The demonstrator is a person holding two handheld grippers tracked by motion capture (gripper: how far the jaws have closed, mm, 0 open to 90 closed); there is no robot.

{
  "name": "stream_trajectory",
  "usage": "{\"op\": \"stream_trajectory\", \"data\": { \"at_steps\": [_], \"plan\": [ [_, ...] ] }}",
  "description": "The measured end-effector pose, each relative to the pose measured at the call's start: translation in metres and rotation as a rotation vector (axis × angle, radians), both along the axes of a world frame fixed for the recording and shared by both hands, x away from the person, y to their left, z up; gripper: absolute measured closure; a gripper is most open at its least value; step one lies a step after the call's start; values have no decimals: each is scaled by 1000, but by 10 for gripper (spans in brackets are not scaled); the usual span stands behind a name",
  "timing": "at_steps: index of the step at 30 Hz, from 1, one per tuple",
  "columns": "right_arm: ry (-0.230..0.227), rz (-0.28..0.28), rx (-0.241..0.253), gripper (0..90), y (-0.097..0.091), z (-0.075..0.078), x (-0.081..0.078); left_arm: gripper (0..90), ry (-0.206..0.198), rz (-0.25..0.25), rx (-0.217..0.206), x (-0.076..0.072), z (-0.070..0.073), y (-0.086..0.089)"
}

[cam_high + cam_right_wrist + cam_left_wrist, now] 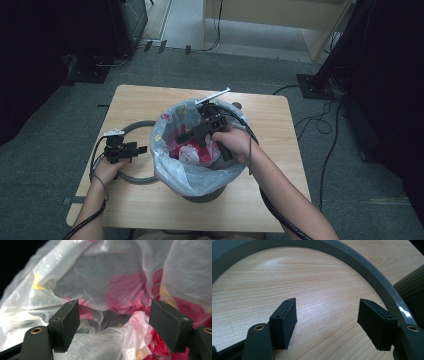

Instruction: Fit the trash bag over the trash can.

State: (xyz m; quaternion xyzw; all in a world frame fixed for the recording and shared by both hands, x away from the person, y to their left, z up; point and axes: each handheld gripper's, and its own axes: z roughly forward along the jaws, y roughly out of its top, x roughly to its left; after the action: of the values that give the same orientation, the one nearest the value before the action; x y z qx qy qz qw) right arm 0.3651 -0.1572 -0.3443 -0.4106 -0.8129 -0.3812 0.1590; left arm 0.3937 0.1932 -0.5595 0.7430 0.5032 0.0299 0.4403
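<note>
At the centre of the high view a grey bin [202, 192] stood on the wooden table [270, 150], with a clear plastic bag [172, 167] printed in red and yellow already draped over its rim and sagging loosely inside. The right gripper [182, 137] reached into the bag's mouth, jaws spread wide and holding nothing; in its own view crumpled film [135, 325] lay between them untouched. At left of frame the left gripper [142, 149] hovered over the grey ring [135, 177] lying flat beside the bin, jaws likewise apart and empty. Lining looked largely done; smoothing the bag and fitting the ring apparently remained.
</note>
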Motion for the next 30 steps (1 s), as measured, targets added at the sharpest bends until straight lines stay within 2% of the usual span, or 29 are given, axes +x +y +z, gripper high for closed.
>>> {"op": "stream_trajectory", "data": {
  "at_steps": [4, 10, 14, 24, 30],
  "plan": [
    [-18, -26, -20, 247, -8, 8, 2, 321, 3, 4, -6, 0, 0, 0],
    [-16, -53, -30, 245, -23, 17, 3, 321, 2, 4, -4, 0, 0, 0],
    [-33, -57, -52, 244, -31, 23, 3, 321, 1, 4, -4, 0, 0, 0],
    [-32, -90, -37, 238, -51, 37, 2, 321, 2, 4, -7, 0, 0, 1],
    [-49, -104, -31, 238, -66, 46, 0, 321, 1, 3, -5, 0, 0, 1]
  ]
}}
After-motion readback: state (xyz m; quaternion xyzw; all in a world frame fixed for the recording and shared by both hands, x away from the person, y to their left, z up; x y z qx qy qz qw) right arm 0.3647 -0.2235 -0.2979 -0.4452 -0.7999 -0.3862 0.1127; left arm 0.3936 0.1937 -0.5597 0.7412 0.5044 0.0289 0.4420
